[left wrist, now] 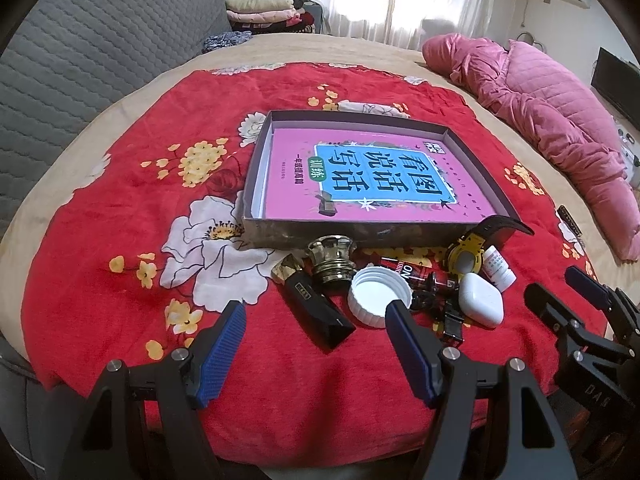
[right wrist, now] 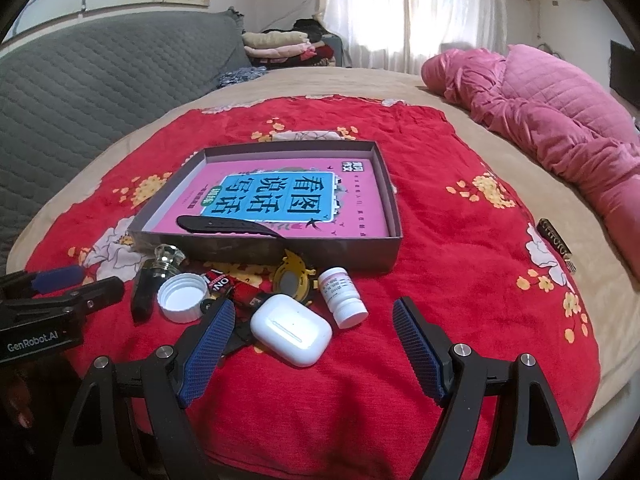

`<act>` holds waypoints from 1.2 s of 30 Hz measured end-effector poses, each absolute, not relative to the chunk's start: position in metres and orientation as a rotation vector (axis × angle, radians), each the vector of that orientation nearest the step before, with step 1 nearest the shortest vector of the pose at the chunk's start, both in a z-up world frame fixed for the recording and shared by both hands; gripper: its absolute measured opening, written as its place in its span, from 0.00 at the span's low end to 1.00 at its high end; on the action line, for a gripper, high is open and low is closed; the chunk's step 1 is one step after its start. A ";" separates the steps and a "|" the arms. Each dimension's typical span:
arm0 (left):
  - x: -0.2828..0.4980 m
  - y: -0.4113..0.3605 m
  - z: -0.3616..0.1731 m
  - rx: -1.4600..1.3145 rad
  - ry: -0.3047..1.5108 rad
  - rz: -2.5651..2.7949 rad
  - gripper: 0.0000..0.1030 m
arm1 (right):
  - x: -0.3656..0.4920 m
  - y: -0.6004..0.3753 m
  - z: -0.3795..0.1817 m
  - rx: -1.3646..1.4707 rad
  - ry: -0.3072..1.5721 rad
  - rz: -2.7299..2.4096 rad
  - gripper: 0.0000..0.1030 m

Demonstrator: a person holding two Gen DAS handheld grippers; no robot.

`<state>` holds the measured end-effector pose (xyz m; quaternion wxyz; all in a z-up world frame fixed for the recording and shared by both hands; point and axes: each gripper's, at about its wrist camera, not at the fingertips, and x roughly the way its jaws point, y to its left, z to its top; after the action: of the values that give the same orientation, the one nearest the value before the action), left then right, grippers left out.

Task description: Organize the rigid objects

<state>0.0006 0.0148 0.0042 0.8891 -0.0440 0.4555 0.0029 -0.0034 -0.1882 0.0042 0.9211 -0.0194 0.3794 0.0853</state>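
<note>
Both the left gripper [left wrist: 316,334] and the right gripper [right wrist: 314,338] are held wide open above the red floral blanket [left wrist: 120,208], with nothing gripped. A white earbud case [right wrist: 291,330], a white bottle cap [left wrist: 379,296], a small pill bottle [right wrist: 343,298] and a yellow watch [right wrist: 294,276] are clustered just in front of the shallow cardboard box [right wrist: 394,208], in which a pink book [left wrist: 360,176] is laid flat.

One tray [right wrist: 394,216], one book [right wrist: 280,200] — one cap [right wrist: 182,298], one earbud case [right wrist: 292,330], one pill bottle [right wrist: 344,298].
</note>
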 end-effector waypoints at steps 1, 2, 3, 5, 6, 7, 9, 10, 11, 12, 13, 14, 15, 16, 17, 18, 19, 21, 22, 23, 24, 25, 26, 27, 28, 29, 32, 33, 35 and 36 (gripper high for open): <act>0.000 0.016 0.004 -0.095 0.947 0.008 0.69 | -0.003 -0.189 0.004 -0.035 0.780 0.171 0.80; 0.000 0.017 0.004 -0.097 0.949 0.009 0.69 | -0.003 -0.192 0.004 -0.031 0.781 0.168 0.80; 0.000 0.018 0.004 -0.099 0.951 0.011 0.69 | -0.003 -0.194 0.004 -0.027 0.782 0.164 0.80; 0.000 0.021 0.003 -0.103 0.956 0.015 0.69 | -0.002 -0.197 0.004 -0.021 0.783 0.158 0.80; 0.000 0.023 0.003 -0.105 0.957 0.018 0.69 | -0.002 -0.198 0.004 -0.017 0.783 0.154 0.80; 0.000 0.023 0.003 -0.106 0.958 0.021 0.69 | -0.002 -0.200 0.004 -0.014 0.784 0.152 0.80; 0.000 0.025 0.003 -0.108 0.959 0.027 0.69 | -0.001 -0.201 0.003 -0.011 0.786 0.149 0.80; 0.000 0.025 0.003 -0.109 0.960 0.028 0.69 | -0.001 -0.202 0.003 -0.010 0.787 0.148 0.80; 0.000 0.025 0.002 -0.109 0.963 0.028 0.69 | -0.001 -0.203 0.003 -0.008 0.788 0.149 0.80; 0.000 0.025 0.002 -0.108 0.964 0.028 0.69 | -0.001 -0.203 0.003 -0.007 0.789 0.149 0.80; 0.000 0.025 0.001 -0.108 0.968 0.029 0.69 | -0.001 -0.203 0.003 -0.007 0.788 0.148 0.80; 0.001 0.026 0.000 -0.111 0.974 0.029 0.69 | -0.001 -0.204 0.003 -0.006 0.788 0.147 0.80; 0.001 0.027 -0.001 -0.115 0.979 0.030 0.69 | -0.001 -0.204 0.003 -0.004 0.789 0.146 0.80; 0.001 0.028 -0.001 -0.119 0.984 0.031 0.69 | 0.000 -0.205 0.002 -0.002 0.788 0.144 0.80; 0.001 0.029 -0.002 -0.121 0.989 0.033 0.69 | 0.000 -0.206 0.002 0.000 0.789 0.143 0.80; 0.000 0.032 -0.002 -0.126 0.994 0.036 0.69 | 0.000 -0.206 0.002 0.002 0.789 0.142 0.80; -0.002 0.035 -0.002 -0.133 0.996 0.040 0.69 | 0.000 -0.207 0.002 0.005 0.789 0.142 0.80; -0.003 0.041 -0.005 -0.150 1.011 0.046 0.69 | 0.000 -0.208 0.002 0.007 0.787 0.141 0.80; -0.003 0.043 -0.006 -0.157 1.014 0.049 0.69 | 0.001 -0.208 0.001 0.008 0.788 0.141 0.80; -0.002 0.043 -0.007 -0.162 1.017 0.052 0.69 | 0.002 -0.209 0.000 0.009 0.791 0.142 0.80; -0.002 0.044 -0.008 -0.164 1.018 0.053 0.69 | 0.003 -0.208 0.000 0.010 0.795 0.142 0.80; -0.002 0.043 -0.008 -0.164 1.018 0.052 0.69 | 0.003 -0.209 -0.001 0.010 0.798 0.143 0.80; -0.001 0.042 -0.009 -0.161 1.018 0.049 0.69 | 0.003 -0.209 -0.002 0.011 0.800 0.144 0.80; -0.001 0.040 -0.009 -0.159 1.020 0.048 0.69 | 0.004 -0.210 -0.002 0.013 0.800 0.144 0.80; 0.000 0.039 -0.010 -0.158 1.021 0.046 0.69 | 0.004 -0.209 -0.002 0.012 0.798 0.143 0.80; 0.002 0.037 -0.011 -0.158 1.024 0.045 0.69 | 0.004 -0.209 -0.003 0.012 0.797 0.143 0.80; 0.009 0.032 -0.015 -0.169 1.042 0.051 0.69 | 0.005 -0.209 -0.004 0.010 0.800 0.145 0.80; 0.012 0.031 -0.017 -0.175 1.046 0.056 0.69 | 0.007 -0.209 -0.005 0.010 0.802 0.145 0.80; 0.021 0.031 -0.019 -0.190 1.050 0.074 0.69 | 0.009 -0.209 -0.008 0.006 0.807 0.142 0.80; 0.024 0.031 -0.021 -0.196 1.051 0.079 0.69 | 0.011 -0.209 -0.009 0.002 0.807 0.139 0.80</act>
<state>0.0240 0.0313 -0.0207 0.8598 -0.0936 0.5005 0.0376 0.0107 -0.2094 -0.0087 0.9174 0.0011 0.3922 0.0676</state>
